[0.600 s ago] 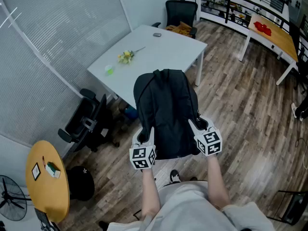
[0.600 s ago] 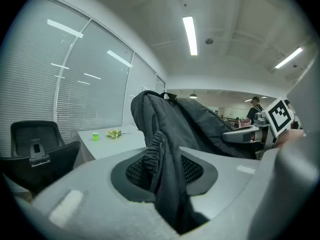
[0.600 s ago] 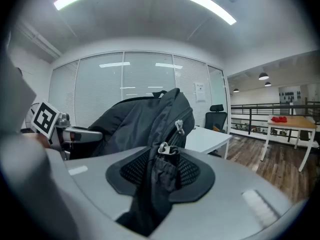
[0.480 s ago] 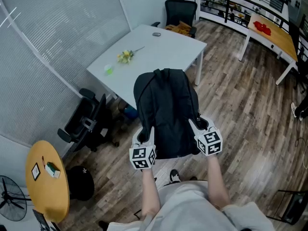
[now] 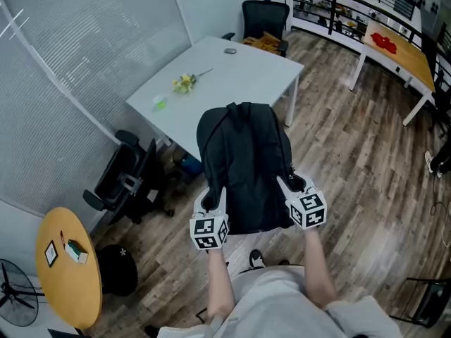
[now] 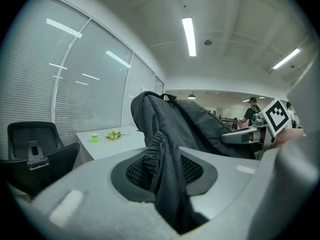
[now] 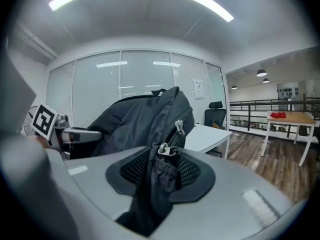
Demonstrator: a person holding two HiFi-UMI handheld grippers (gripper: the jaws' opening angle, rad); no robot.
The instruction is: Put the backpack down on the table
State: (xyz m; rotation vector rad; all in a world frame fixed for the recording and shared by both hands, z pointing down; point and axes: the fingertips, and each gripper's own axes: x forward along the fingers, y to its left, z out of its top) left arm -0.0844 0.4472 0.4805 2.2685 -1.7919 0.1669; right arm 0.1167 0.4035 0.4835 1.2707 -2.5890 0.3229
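A black backpack [image 5: 243, 164] hangs in the air between my two grippers, short of the near corner of the white table [image 5: 232, 72]. My left gripper [image 5: 211, 204] is shut on the backpack's left edge; bunched black fabric [image 6: 162, 169] sits pinched between its pads. On the opposite side my right gripper [image 5: 290, 186] is shut on the backpack, clamping fabric beside a zipper pull [image 7: 165, 151]. The backpack [image 7: 142, 121] fills the middle of the right gripper view. The backpack [image 6: 175, 129] also rises ahead in the left gripper view.
On the table lie a small yellow bunch of flowers [image 5: 184, 83], a green cup [image 5: 161, 104] and a dark object [image 5: 230, 50]. Black office chairs stand at the table's left [image 5: 123, 182] and far end [image 5: 264, 13]. A round wooden table [image 5: 67, 266] is at lower left.
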